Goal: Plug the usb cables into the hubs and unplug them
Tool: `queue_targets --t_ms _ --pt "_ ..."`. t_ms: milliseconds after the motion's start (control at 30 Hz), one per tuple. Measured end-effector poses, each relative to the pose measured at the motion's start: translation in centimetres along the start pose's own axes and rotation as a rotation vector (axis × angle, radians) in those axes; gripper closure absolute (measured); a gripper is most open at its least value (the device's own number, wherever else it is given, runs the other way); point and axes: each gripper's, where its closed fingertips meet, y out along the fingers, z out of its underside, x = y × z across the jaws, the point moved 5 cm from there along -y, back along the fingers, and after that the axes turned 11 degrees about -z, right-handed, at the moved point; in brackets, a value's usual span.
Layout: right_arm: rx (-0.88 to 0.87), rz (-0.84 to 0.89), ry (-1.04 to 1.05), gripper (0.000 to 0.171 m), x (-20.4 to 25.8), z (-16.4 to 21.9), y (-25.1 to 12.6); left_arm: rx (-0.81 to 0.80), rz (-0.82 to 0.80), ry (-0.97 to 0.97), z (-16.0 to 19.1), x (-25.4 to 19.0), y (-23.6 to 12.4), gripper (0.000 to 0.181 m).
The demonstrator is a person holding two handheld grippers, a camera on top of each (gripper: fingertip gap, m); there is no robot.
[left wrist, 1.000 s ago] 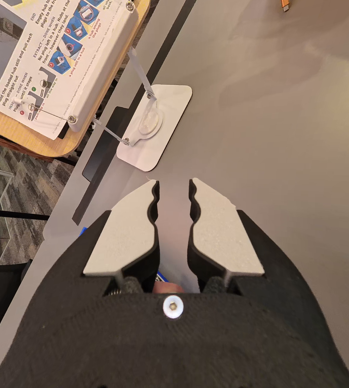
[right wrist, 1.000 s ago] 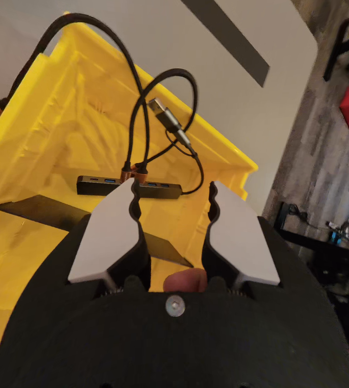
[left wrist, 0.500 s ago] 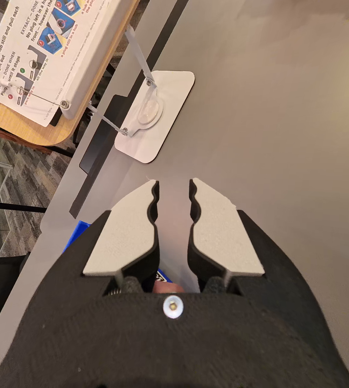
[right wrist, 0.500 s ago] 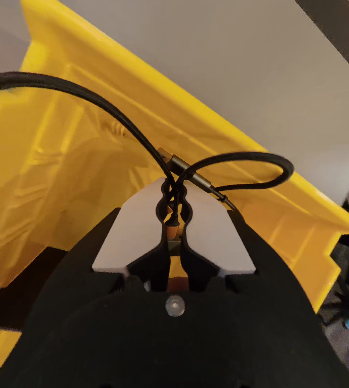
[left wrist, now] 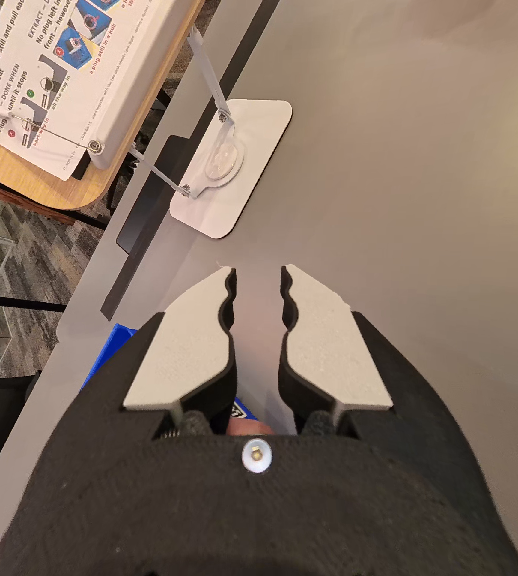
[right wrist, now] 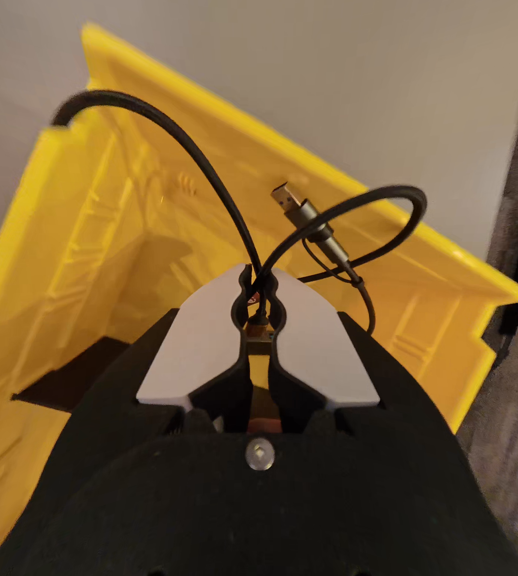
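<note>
In the right wrist view my right gripper [right wrist: 259,274] is shut on the hub [right wrist: 259,344], a thin dark bar mostly hidden between the fingers, with orange plugs [right wrist: 256,327] and black braided cables [right wrist: 170,137] rising from it. It hangs above the yellow bin [right wrist: 102,237]. The hub's own grey USB plug [right wrist: 301,212] dangles free to the right. In the left wrist view my left gripper [left wrist: 257,271] is open and empty above the grey table [left wrist: 407,218].
A white stand base [left wrist: 236,168] holds an instruction sheet [left wrist: 33,78] at the table's left edge. A blue bin [left wrist: 108,352] shows under the left gripper. A black tape strip [left wrist: 189,146] runs along the table. The floor lies to the right of the yellow bin. My hands' fingertips stand some 60 cm from each other.
My right gripper went down onto the hub, shut on it and lifted it out of the yellow bin. The left gripper drifted slightly back and stayed open.
</note>
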Motion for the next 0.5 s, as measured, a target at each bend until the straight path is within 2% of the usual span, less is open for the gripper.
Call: queue_targets --t_ms 100,200,300,333,400,500 --pt "0.052 0.006 -0.026 0.161 -0.3 0.4 0.4 0.007 0.002 0.005 0.1 -0.2 0.2 0.154" --pt "0.127 -0.017 -0.046 0.142 -0.4 1.0 1.0 0.015 0.008 0.008 0.2 -0.3 0.3 0.154" --pt "0.083 -0.010 -0.075 0.140 -0.5 0.7 0.6 0.016 0.009 0.008 0.3 -0.4 0.3 0.154" --pt "0.054 -0.054 -0.100 0.140 0.3 0.4 0.5 0.016 0.009 0.007 0.3 -0.4 0.3 0.154" --pt "0.053 -0.006 -0.170 0.140 1.0 0.0 -0.3 0.019 0.010 0.003 0.4 -0.3 0.4 0.154" --pt "0.065 -0.084 -0.243 0.129 3.8 -0.8 -0.3 0.023 0.015 0.005 0.4 -0.5 0.6 0.154"
